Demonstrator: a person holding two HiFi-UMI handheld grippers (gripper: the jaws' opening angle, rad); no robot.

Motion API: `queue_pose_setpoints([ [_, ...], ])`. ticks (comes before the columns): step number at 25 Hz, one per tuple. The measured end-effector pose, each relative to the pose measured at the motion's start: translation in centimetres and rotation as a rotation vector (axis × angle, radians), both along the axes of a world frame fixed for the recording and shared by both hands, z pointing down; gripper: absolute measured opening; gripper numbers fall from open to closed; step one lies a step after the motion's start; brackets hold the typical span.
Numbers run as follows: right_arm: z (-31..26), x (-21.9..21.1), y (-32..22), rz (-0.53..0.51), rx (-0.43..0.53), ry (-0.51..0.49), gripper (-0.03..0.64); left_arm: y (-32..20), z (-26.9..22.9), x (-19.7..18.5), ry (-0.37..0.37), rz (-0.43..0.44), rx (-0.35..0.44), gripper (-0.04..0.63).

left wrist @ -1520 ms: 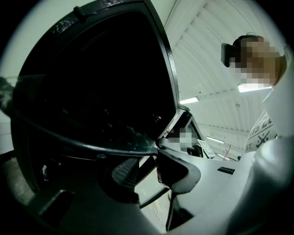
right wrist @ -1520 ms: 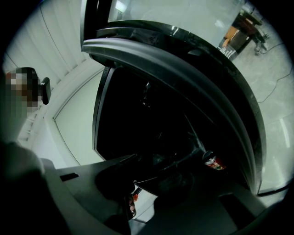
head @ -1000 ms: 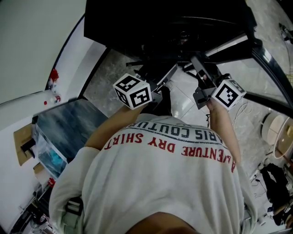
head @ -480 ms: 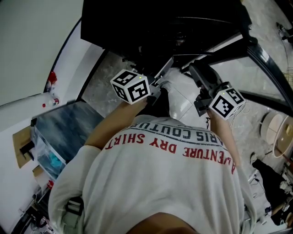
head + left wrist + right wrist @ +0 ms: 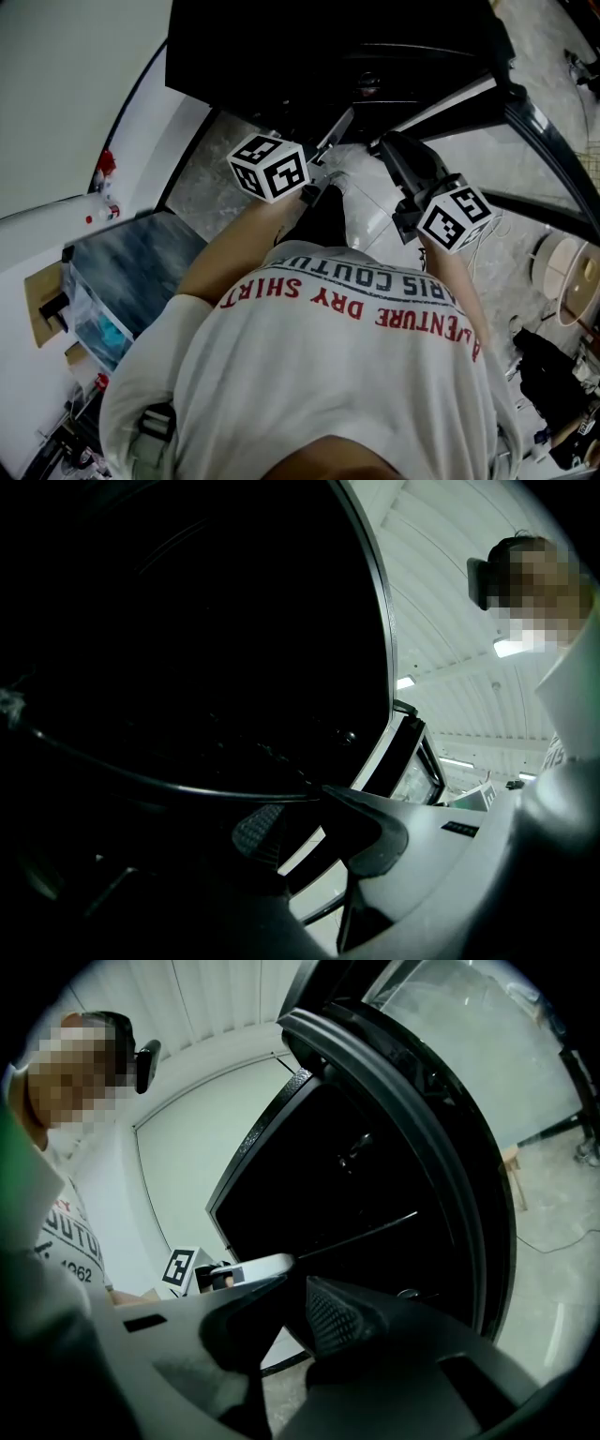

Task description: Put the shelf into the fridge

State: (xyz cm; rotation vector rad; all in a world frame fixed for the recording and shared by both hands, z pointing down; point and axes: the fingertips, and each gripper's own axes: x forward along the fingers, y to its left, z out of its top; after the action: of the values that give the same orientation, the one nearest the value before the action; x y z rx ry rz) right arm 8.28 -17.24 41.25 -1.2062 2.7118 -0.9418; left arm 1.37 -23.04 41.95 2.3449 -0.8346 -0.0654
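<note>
shelf hangs btwn both tongs, just in front of the open fridge, not yet inside. left gripper is clamped on the shelf's thin dark rim. right gripper has just been closing; its jaws are now narrow w/ the shelf's pale edge btwn them, and it looks pinched.

to do this step well, imo: get the right grip firm before pushing. keep both sides at the same height so the pane doesn't tip, line the side edges up w/ the ledges inside, then slide straight in. mind the door on the right.

vs a sec ago in head view: the right cube sits lower and has rolled. the left cube is a bit nearer the fridge, and the pale pane shows further up toward the opening.
</note>
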Motion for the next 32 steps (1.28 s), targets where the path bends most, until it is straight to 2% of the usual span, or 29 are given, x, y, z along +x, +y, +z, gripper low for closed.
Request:
queue_pose_setpoints([
  [13,0.6,-0.5,-0.1,0.001,-0.015,0.005,0.06,-2.6,0.1,0.0,-0.018,-0.05,0.042,0.133],
  [22,0.5,-1.1,-0.3,-0.018,-0.009,0.009,0.058,-4.5,0.1,-0.7,-0.039,-0.119,0.056,0.138],
  [29,0.2,-1.1,-0.5,-0.027,-0.004,0.009,0.058,-4.9,0.1,-0.5,-0.046,-0.124,0.053,0.143],
  [32,-0.1,-1.1,-0.4,-0.03,0.002,0.007,0.058,-4.8,0.2,-0.7,-0.075,-0.118,0.049,0.141],
])
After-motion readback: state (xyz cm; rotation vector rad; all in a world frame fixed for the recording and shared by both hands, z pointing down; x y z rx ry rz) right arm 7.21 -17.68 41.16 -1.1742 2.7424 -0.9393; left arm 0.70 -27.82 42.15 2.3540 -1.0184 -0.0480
